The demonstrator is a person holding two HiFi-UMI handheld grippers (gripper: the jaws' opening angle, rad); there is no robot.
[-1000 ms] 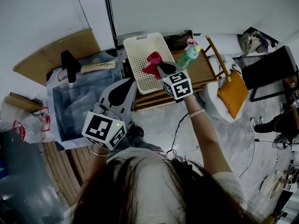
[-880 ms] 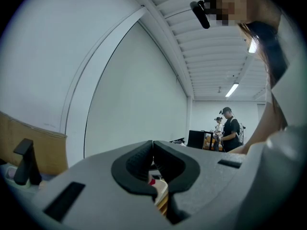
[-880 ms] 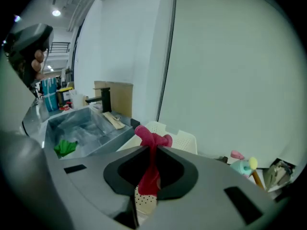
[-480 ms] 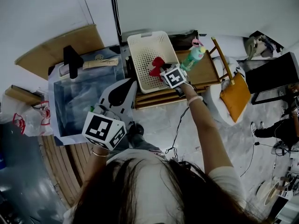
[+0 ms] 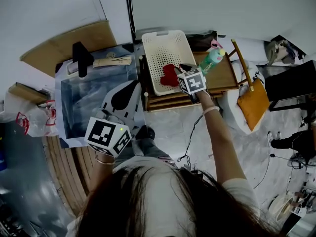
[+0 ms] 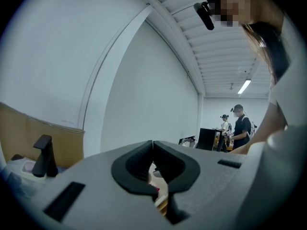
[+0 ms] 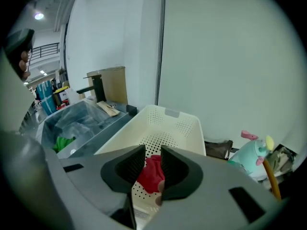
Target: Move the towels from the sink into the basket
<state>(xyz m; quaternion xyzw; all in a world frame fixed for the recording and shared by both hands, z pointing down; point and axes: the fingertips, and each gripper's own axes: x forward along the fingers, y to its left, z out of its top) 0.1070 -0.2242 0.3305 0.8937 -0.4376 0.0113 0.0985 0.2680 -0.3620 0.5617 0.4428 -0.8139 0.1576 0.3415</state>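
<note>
basket towel (image 5: 169, 76): bright red, no missing it
basket (image 5: 163, 52): cream, dotted all over with small holes
sink towel (image 7: 63, 143): green
sink (image 5: 89, 107): blue-grey
tap (image 5: 81, 58): black
toy (image 5: 212, 59): mint green, pink up top
cushion (image 5: 253, 105): orange
table (image 5: 224, 77): brown wood

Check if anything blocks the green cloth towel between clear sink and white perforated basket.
Nothing visible: only the wall of the sink separates the green towel from the basket, which holds one red towel.

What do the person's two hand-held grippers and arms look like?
The left hand-held gripper and the right hand-held gripper each have a light grey body, black ribbed pads and a white cube with black square markers. The right wrist wears a pale band, the left a thin bracelet; the sleeve is short and light.
</note>
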